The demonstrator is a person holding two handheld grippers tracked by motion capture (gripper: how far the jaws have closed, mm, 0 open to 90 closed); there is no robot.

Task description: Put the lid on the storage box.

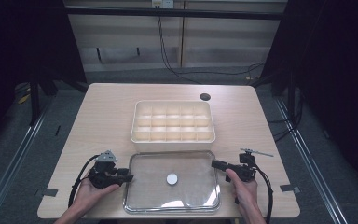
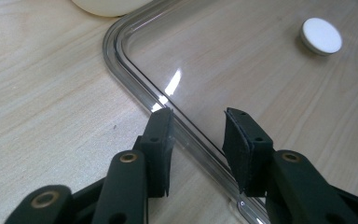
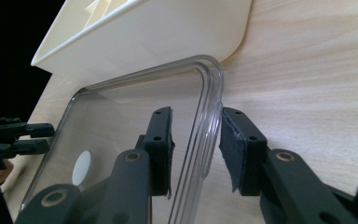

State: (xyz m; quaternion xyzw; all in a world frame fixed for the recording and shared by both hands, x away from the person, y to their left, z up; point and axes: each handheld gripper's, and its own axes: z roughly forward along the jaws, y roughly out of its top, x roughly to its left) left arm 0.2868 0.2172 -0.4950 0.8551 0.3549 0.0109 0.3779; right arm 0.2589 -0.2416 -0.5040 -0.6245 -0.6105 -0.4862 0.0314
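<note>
Black pads of your left claw (image 2: 196,140) straddle the clear lid's (image 2: 242,74) left rim, part open, not pressing. Your right claw (image 3: 196,140) likewise brackets the right rim, gaps showing either side. From above, the lid lies flat on the bench (image 1: 107,116), white knob (image 1: 172,178) at centre, cream divided box (image 1: 173,125) touching its far edge; compartments visible there.

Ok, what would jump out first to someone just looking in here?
The clear lid lying flat at the table's near edge, white knob at its centre. A hand-held gripper straddles each side rim, left and right, pads not visibly pressing. Behind sits the cream divided box, open.
</note>
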